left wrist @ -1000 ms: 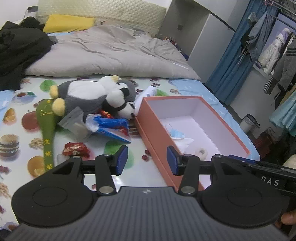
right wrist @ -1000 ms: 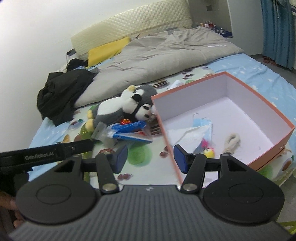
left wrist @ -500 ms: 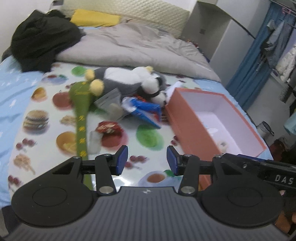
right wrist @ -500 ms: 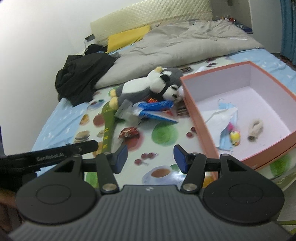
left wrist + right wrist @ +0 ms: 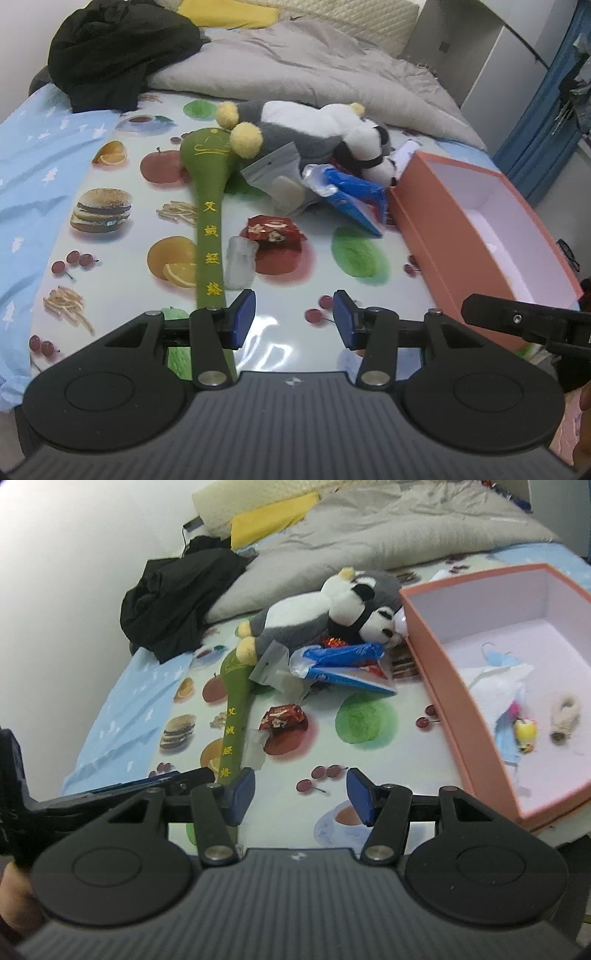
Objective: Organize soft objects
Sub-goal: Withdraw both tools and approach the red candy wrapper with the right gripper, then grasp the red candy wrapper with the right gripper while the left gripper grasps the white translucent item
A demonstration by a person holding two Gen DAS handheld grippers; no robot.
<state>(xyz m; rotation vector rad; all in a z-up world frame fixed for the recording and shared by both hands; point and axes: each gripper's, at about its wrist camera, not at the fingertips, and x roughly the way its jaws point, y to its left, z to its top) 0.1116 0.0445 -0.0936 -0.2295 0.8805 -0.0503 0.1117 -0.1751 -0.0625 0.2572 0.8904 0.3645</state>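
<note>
A grey and white plush penguin (image 5: 310,125) (image 5: 314,613) lies on the fruit-print mat beside an orange box (image 5: 443,236) (image 5: 436,664). A long green fabric mallet (image 5: 208,206) (image 5: 234,709), a blue packet (image 5: 354,195) (image 5: 343,664), a clear zip bag (image 5: 277,173) and a red snack wrapper (image 5: 273,229) (image 5: 282,716) lie in front of it. The box holds a blue face mask (image 5: 506,664), tissue and small toys. My left gripper (image 5: 293,319) and right gripper (image 5: 301,794) are open and empty, low over the mat's near edge.
A grey duvet (image 5: 314,62), a black garment pile (image 5: 114,48) and a yellow pillow (image 5: 273,517) lie further back. A small clear wrapper (image 5: 240,262) rests by the mallet. Blue curtains (image 5: 543,122) hang at the right.
Both grippers have pulled back and swung left, so the box has shifted right in view and the mallet and mat now fill the centre. Both stay open.
</note>
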